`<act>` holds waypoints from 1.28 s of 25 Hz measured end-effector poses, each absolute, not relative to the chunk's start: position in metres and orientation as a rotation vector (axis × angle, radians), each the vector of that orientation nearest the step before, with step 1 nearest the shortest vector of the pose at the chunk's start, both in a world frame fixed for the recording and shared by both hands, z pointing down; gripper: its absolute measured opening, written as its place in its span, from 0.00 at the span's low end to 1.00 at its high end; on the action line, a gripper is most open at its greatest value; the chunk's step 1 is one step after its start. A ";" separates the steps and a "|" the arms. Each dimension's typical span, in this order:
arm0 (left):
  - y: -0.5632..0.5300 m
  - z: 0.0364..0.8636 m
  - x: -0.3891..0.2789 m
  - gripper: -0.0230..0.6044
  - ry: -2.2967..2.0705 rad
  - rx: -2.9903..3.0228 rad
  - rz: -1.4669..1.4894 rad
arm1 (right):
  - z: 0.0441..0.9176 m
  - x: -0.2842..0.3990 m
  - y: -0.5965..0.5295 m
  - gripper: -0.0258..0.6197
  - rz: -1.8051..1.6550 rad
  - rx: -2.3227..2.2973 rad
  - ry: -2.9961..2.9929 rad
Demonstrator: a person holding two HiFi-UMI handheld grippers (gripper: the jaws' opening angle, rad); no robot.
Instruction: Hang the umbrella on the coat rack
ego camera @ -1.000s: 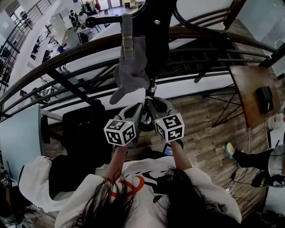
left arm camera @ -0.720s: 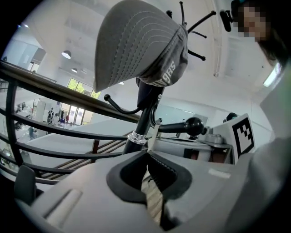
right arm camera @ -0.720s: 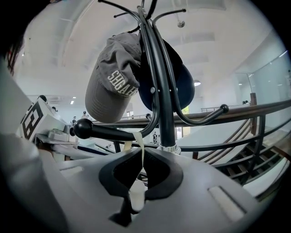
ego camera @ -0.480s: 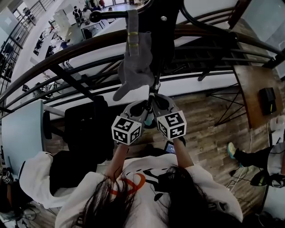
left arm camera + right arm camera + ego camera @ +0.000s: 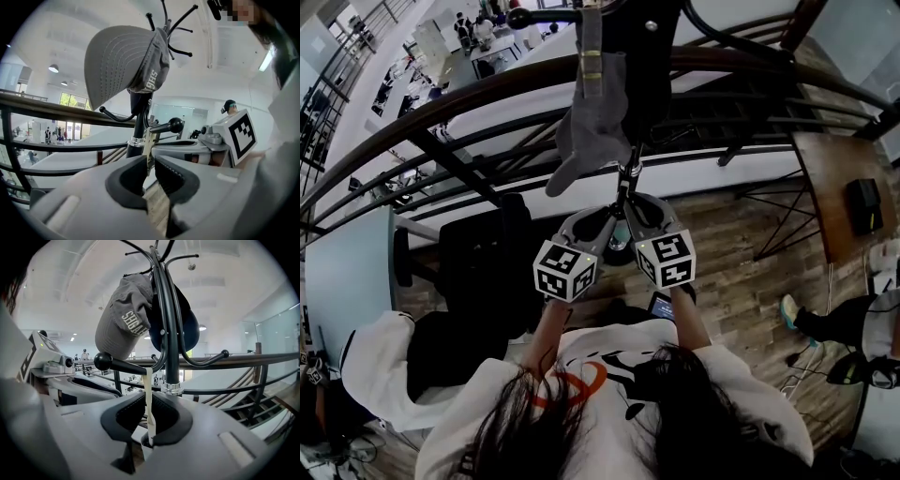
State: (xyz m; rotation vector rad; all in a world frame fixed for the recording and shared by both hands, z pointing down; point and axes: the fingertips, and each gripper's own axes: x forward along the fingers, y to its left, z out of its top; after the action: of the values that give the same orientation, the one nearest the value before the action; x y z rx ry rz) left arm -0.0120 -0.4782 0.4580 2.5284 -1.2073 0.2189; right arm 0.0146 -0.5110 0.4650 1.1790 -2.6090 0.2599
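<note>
A black coat rack pole stands right in front of both grippers. A pale umbrella strap is looped over a ball-tipped hook arm and runs down into my right gripper, which is shut on it. In the left gripper view the same strap sits between the nearly closed jaws of my left gripper, below the hook. From the head view both grippers meet at the pole. The umbrella's body is hidden beneath them; only a teal bit shows.
A grey cap hangs on an upper hook, and a dark blue item hangs behind the pole. A curved railing runs just beyond the rack. A black chair stands left, a wooden table right, and someone's foot is nearby.
Both grippers, still together, have shifted a little up and to the right, closer to the rack pole. The cap and rack have not moved.
</note>
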 end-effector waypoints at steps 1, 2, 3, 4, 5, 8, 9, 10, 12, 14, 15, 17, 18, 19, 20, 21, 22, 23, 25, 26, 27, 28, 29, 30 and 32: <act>-0.476 0.457 -0.014 0.09 -1.209 2.530 0.216 | 0.465 0.015 -0.508 0.12 0.265 1.185 -2.608; -0.473 0.455 -0.015 0.09 -1.210 2.531 0.213 | 0.465 0.015 -0.506 0.12 0.269 1.191 -2.609; -0.470 0.454 -0.017 0.09 -1.212 2.534 0.208 | 0.464 0.015 -0.503 0.12 0.270 1.195 -2.609; -0.467 0.452 -0.018 0.09 -1.213 2.536 0.203 | 0.463 0.014 -0.500 0.12 0.269 1.199 -2.608; -0.463 0.450 -0.020 0.09 -1.213 2.540 0.198 | 0.462 0.013 -0.496 0.12 0.268 1.203 -2.608; -0.450 0.444 -0.024 0.09 -1.210 2.552 0.189 | 0.459 0.011 -0.484 0.12 0.274 1.216 -2.610; -0.446 0.442 -0.025 0.09 -1.207 2.557 0.185 | 0.458 0.010 -0.480 0.12 0.280 1.222 -2.612; -0.441 0.440 -0.026 0.09 -1.204 2.562 0.180 | 0.457 0.009 -0.475 0.12 0.287 1.228 -2.615; -0.431 0.435 -0.029 0.09 -1.196 2.574 0.172 | 0.455 0.006 -0.465 0.12 0.301 1.242 -2.620; -0.420 0.430 -0.031 0.09 -1.184 2.589 0.165 | 0.452 0.003 -0.453 0.11 0.308 1.256 -2.620; -0.415 0.428 -0.032 0.09 -1.176 2.596 0.160 | 0.451 0.001 -0.448 0.11 0.309 1.263 -2.618; -0.402 0.423 -0.032 0.09 -1.157 2.611 0.152 | 0.448 -0.001 -0.435 0.11 0.308 1.277 -2.615; -0.395 0.422 -0.032 0.09 -1.146 2.616 0.151 | 0.447 -0.002 -0.428 0.11 0.308 1.284 -2.614; -0.388 0.422 -0.032 0.09 -1.134 2.622 0.153 | 0.447 -0.003 -0.421 0.11 0.311 1.293 -2.612; -0.382 0.423 -0.032 0.09 -1.122 2.626 0.156 | 0.447 -0.003 -0.415 0.11 0.315 1.301 -2.610; -0.375 0.424 -0.031 0.09 -1.111 2.630 0.159 | 0.448 -0.003 -0.408 0.11 0.318 1.310 -2.608; -0.368 0.425 -0.031 0.09 -1.100 2.632 0.161 | 0.448 -0.003 -0.401 0.11 0.322 1.319 -2.605; -0.361 0.426 -0.032 0.09 -1.091 2.634 0.161 | 0.449 -0.004 -0.394 0.11 0.324 1.327 -2.601; -0.348 0.426 -0.033 0.09 -1.074 2.638 0.155 | 0.450 -0.005 -0.379 0.11 0.326 1.344 -2.592; -0.341 0.426 -0.034 0.09 -1.065 2.641 0.150 | 0.450 -0.005 -0.371 0.11 0.326 1.352 -2.588; -0.334 0.426 -0.036 0.09 -1.056 2.645 0.145 | 0.450 -0.007 -0.363 0.11 0.327 1.361 -2.585; -0.326 0.425 -0.039 0.09 -1.047 2.649 0.139 | 0.451 -0.009 -0.355 0.11 0.329 1.370 -2.582; -0.318 0.425 -0.042 0.09 -1.037 2.653 0.133 | 0.451 -0.011 -0.346 0.11 0.331 1.378 -2.579; -0.310 0.424 -0.045 0.09 -1.027 2.656 0.129 | 0.450 -0.014 -0.338 0.11 0.335 1.387 -2.574; -0.294 0.424 -0.051 0.09 -1.005 2.663 0.127 | 0.451 -0.020 -0.322 0.11 0.344 1.406 -2.563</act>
State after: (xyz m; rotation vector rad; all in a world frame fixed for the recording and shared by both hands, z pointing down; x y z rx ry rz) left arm -0.0513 -0.2939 0.4236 2.6629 -1.0049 0.1270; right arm -0.0196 -0.3224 0.4506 1.4056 -2.5634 0.3442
